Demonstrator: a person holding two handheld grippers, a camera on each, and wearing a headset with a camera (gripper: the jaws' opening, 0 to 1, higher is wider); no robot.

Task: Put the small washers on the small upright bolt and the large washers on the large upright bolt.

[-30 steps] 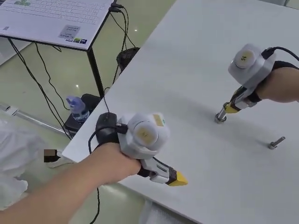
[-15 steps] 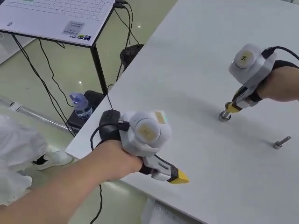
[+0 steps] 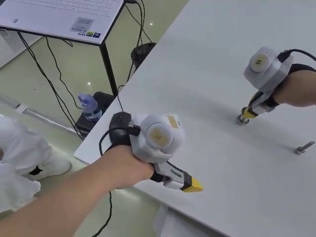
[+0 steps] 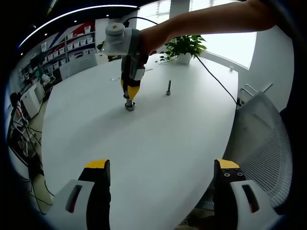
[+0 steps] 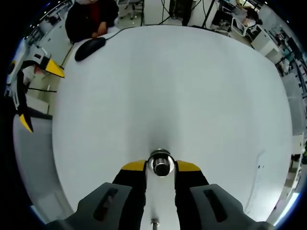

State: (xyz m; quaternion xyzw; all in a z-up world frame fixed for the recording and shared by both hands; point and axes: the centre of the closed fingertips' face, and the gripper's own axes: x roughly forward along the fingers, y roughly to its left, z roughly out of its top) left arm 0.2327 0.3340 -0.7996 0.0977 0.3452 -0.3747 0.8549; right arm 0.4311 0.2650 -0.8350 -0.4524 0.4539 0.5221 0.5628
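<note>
mostly the scene holds as it was a second ago; the head view has drifted a little, which is the camera's doing. the one real change is at the right hand-held gripper, which sits lower over the large upright bolt than before, so less of the bolt shows beneath its yellow tips. in the right gripper view its jaws stand close on either side of the bolt's top, barely parted; whether they pinch a washer or the bolt itself i cannot tell. the left hand-held gripper remains at the near edge of the white worktop, jaws wide apart with nothing between them. the small upright bolt stands apart from the large one, bare worktop between them.

around: a laptop on a black stand beside the worktop, a water bottle low beneath it, a black mouse near the worktop's edge, a potted plant at the far end, a mesh chair alongside. in the head view the right hand-held gripper covers the large bolt's upper part.
</note>
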